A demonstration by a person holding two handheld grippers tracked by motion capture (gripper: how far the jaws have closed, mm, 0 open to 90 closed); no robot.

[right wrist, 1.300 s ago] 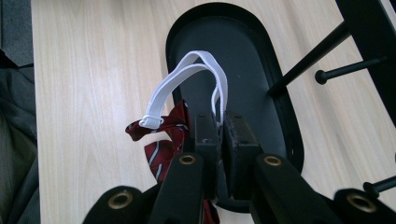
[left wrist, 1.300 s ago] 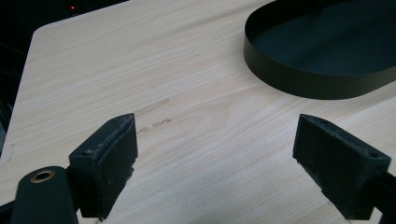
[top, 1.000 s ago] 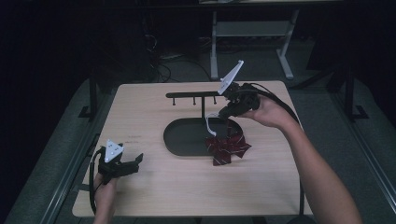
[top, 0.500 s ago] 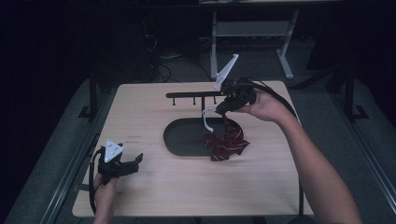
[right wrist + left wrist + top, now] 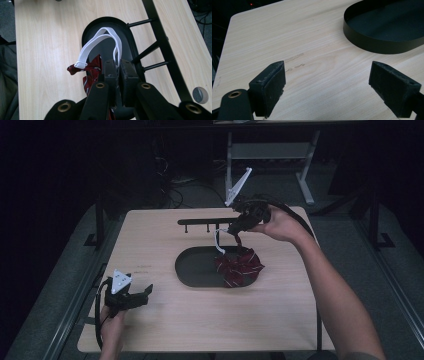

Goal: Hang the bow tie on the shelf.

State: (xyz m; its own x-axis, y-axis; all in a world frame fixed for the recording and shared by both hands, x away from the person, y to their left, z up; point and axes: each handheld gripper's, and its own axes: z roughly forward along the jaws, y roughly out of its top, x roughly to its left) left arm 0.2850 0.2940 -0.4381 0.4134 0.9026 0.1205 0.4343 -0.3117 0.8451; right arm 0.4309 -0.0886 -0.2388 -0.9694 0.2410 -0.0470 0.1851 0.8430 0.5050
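Note:
A dark red striped bow tie (image 5: 239,266) hangs over the right end of the black oval tray (image 5: 192,270). My right gripper (image 5: 237,231) is above it, shut on the bow tie's white strap (image 5: 218,240). In the right gripper view the strap (image 5: 100,37) loops out from between the closed jaws of the right gripper (image 5: 118,65), with the red cloth (image 5: 90,72) below left. My left gripper (image 5: 145,292) rests low at the table's front left and stands open; the left gripper (image 5: 327,72) has only bare wood between its pads (image 5: 272,82).
A black rack (image 5: 205,222) with short pegs stands along the table's far side, just behind the tray; its bar (image 5: 162,45) runs right of the jaws. The tray's wall (image 5: 374,45) lies ahead of the left gripper. A round hole (image 5: 200,95) marks the tabletop.
My right hand has risen and drifted toward the rack, drawing the strap up and the bow tie with it. The left hand has kept still.

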